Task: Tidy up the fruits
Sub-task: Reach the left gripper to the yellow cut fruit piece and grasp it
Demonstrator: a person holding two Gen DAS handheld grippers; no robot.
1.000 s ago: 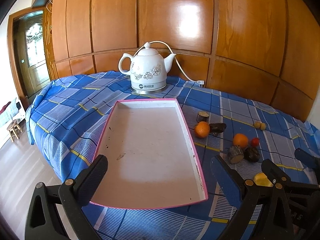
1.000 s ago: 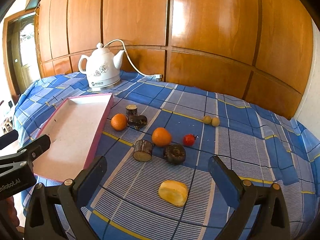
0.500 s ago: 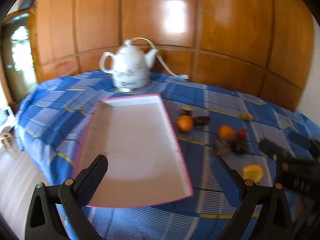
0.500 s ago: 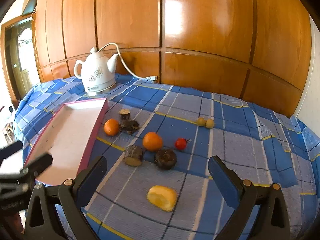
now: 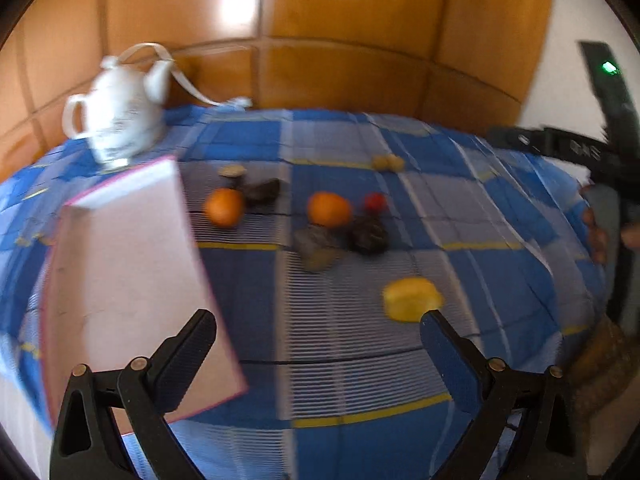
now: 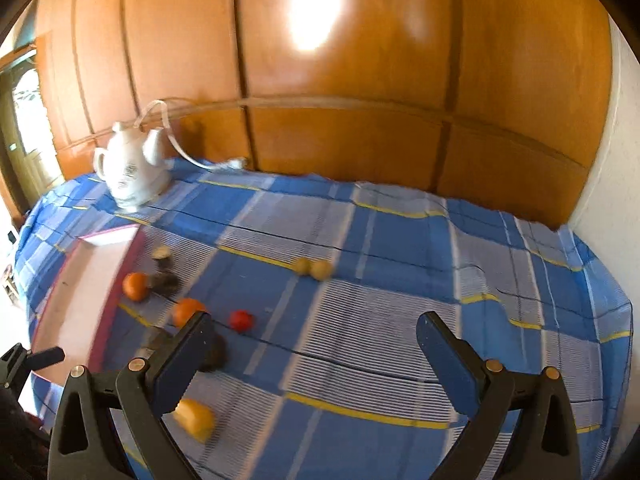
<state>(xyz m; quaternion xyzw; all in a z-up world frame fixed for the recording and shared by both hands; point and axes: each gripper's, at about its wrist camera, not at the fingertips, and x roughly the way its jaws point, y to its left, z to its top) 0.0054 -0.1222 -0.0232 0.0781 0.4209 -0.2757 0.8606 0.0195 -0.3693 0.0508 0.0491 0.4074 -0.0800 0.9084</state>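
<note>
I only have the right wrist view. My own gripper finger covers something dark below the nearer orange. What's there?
Observer: A dark round fruit, with a brown cut chunk just to its left.
Operator: Is the left gripper holding anything?
Observer: No. The left gripper is open, with nothing between its fingers.
Operator: Any fruit in the tray?
Observer: None on the tray floor that shows; its near corner is hidden behind the left gripper.
</note>
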